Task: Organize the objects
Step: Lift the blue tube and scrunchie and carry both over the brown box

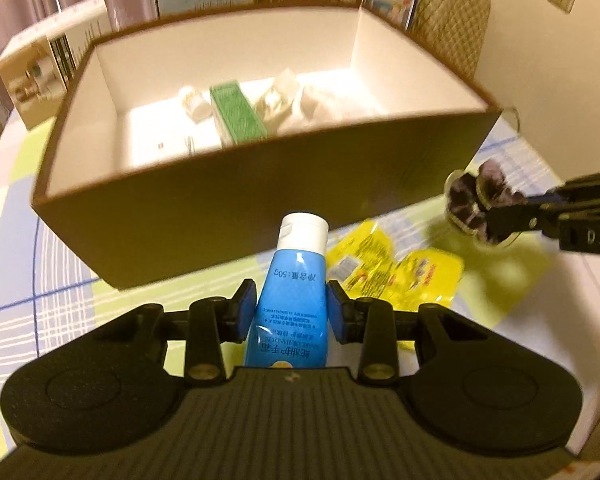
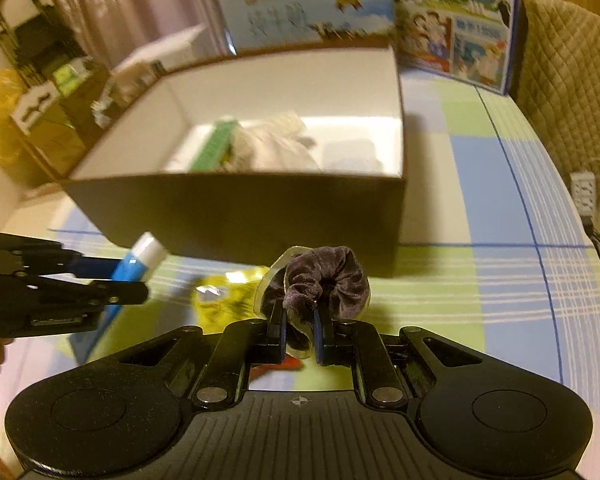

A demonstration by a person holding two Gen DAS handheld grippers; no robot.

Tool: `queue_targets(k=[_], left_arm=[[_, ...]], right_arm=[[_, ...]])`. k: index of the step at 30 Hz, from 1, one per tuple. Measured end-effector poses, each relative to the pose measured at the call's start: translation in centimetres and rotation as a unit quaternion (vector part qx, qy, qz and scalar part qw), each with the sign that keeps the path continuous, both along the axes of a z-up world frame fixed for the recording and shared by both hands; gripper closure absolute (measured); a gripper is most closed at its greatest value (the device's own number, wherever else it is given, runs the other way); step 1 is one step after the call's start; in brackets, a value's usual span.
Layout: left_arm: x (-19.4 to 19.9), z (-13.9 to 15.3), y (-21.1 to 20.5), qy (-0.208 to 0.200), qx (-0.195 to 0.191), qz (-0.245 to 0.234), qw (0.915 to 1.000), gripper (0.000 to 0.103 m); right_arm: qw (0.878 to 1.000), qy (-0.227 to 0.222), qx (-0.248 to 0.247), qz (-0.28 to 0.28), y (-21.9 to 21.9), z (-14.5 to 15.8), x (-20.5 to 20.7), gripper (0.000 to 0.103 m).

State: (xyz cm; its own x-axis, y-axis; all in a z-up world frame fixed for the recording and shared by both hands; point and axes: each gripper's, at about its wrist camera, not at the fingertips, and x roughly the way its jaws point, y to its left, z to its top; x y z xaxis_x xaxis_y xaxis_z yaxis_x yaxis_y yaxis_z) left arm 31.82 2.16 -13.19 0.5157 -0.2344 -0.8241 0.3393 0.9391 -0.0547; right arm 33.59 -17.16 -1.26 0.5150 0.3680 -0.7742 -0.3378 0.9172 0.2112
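My left gripper (image 1: 291, 308) is shut on a blue hand-cream tube (image 1: 294, 280) with a white cap, held just in front of the brown box (image 1: 220, 200). In the right wrist view the same tube (image 2: 136, 266) and left gripper (image 2: 100, 280) show at the left. My right gripper (image 2: 300, 336) is shut on a dark purple velvet scrunchie (image 2: 324, 280) with a clear wrapper, near the box's front wall (image 2: 260, 216). From the left wrist view, the scrunchie (image 1: 474, 200) hangs at the right. Inside the box lie a green carton (image 1: 236, 114), a small white bottle (image 1: 194, 102) and white packets.
Yellow snack packets (image 1: 392, 268) lie on the checked tablecloth (image 1: 40, 280) between the grippers. Milk cartons (image 2: 456, 24) and a white carton (image 1: 48, 64) stand behind the box. A quilted chair back (image 2: 568, 60) is at the far right. A power strip (image 2: 584, 196) hangs off the table edge.
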Motion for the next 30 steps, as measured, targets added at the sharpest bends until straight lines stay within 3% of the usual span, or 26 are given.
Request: queue_targets(k=[10, 17, 23, 30], left_arm=[[-0.1, 4.8, 0.0, -0.051, -0.045, 0.017, 0.9975, 0.070], [0.9, 7.5, 0.7, -0.081, -0.071, 0.050, 0.9929, 0.070], [2.4, 10.4, 1.7, -0.110, -0.094, 0.085, 0.9858, 0.070], [6.4, 11.5, 3.5, -0.111, -0.101, 0.143, 0.9783, 0.070]], right_arm=[[0.999, -0.042, 0.029, 0.014, 1.2, 2.7, -0.5, 0.094], [0.992, -0.112, 0.060, 0.002, 1.6, 6.5, -0.3, 0.094], [0.985, -0.149, 0.077, -0.035, 1.7, 9.3, 1.4, 0.094], [0.979, -0.181, 0.072, -0.066, 2.9, 11.0, 5.5, 0.094]])
